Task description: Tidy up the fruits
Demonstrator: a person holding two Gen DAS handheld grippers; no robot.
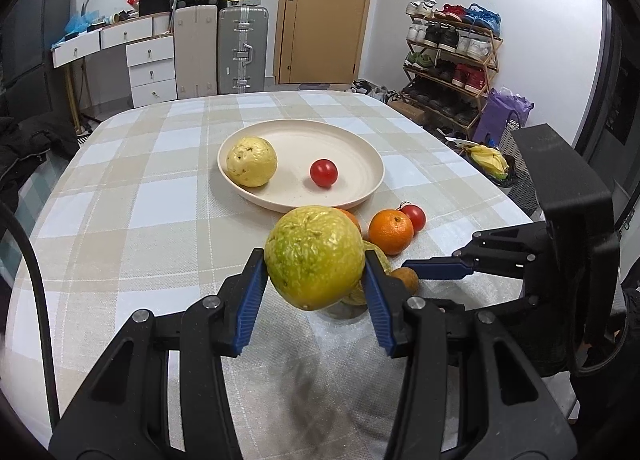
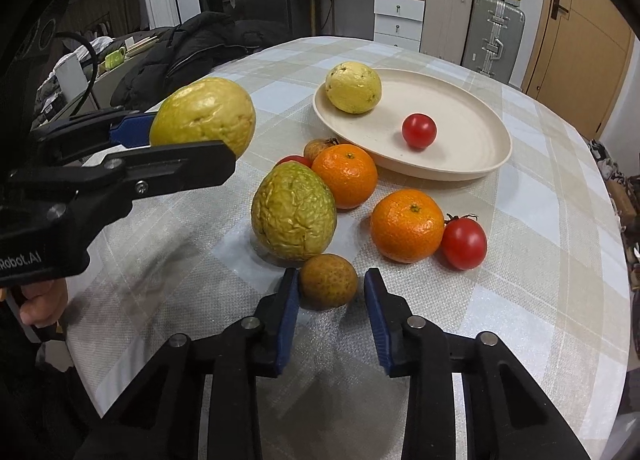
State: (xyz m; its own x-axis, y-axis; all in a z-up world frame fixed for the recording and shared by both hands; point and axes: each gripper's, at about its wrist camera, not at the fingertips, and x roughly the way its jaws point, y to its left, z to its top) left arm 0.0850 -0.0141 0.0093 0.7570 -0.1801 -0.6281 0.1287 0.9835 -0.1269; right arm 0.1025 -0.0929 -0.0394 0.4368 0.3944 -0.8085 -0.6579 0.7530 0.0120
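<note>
My left gripper [image 1: 316, 260] is shut on a yellow-green guava [image 1: 314, 256] and holds it above the table; the guava also shows in the right wrist view [image 2: 204, 116]. My right gripper [image 2: 331, 292] is open, its fingers on either side of a small brown fruit [image 2: 329, 286] on the cloth, not touching it. A cream plate [image 1: 352, 152] holds a pale yellow guava [image 1: 251, 161] and a red tomato [image 1: 323, 172]. On the cloth lie a wrinkled green guava [image 2: 294, 216], two oranges [image 2: 345, 175] [image 2: 406, 225], a tomato [image 2: 464, 243], and partly hidden small fruits behind.
The table has a checked cloth [image 1: 140, 220]. A dark jacket [image 2: 192, 48] lies at its far left edge. Drawers, suitcases [image 1: 243, 48], a door and a shoe rack [image 1: 452, 60] stand beyond the table.
</note>
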